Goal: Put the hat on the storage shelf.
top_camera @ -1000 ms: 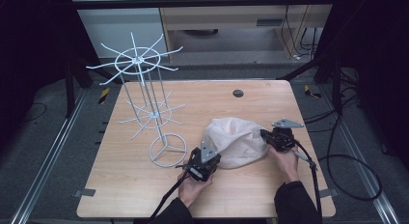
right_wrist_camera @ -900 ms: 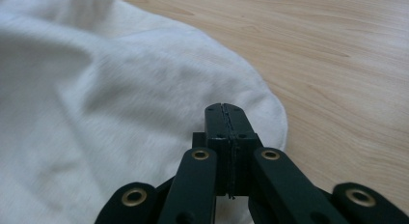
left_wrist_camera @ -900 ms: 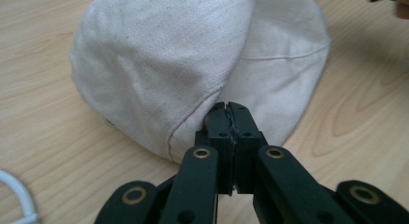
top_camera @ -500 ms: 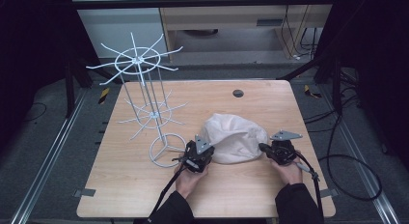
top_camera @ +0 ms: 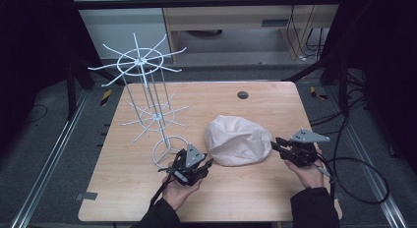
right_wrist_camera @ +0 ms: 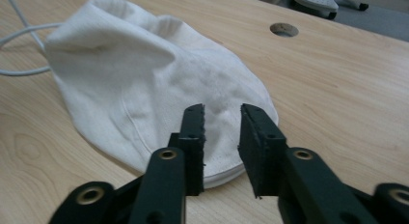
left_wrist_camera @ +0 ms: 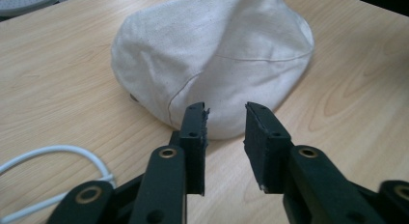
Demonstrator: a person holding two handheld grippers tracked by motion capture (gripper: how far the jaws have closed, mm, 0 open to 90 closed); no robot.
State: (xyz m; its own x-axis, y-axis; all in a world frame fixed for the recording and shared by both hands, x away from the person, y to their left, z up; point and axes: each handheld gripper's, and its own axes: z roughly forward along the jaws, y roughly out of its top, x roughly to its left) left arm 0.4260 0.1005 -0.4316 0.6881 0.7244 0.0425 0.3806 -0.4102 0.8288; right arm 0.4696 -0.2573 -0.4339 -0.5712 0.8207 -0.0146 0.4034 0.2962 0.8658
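A cream-white cloth cap lies flat on the wooden table, right of the middle. My left gripper sits just off the cap's near-left edge, its jaws parted and pointing at the cap. My right gripper sits just off the cap's right edge, also parted. Both pairs of jaws have just been opening. In the left gripper view the cap lies beyond the gripper, with nothing between the pads. The right gripper view shows the same: the cap lies past the gripper, ungripped.
A tall white wire rack with two tiers of spokes stands at the table's left, its ring base close to my left gripper. A round cable hole sits at the table's far side. Black cables trail off the front and right edges.
Both grippers held the cap's edges and dragged it toward the front. Now their jaws have parted, the cap lies released, and both hands have drawn back a little.
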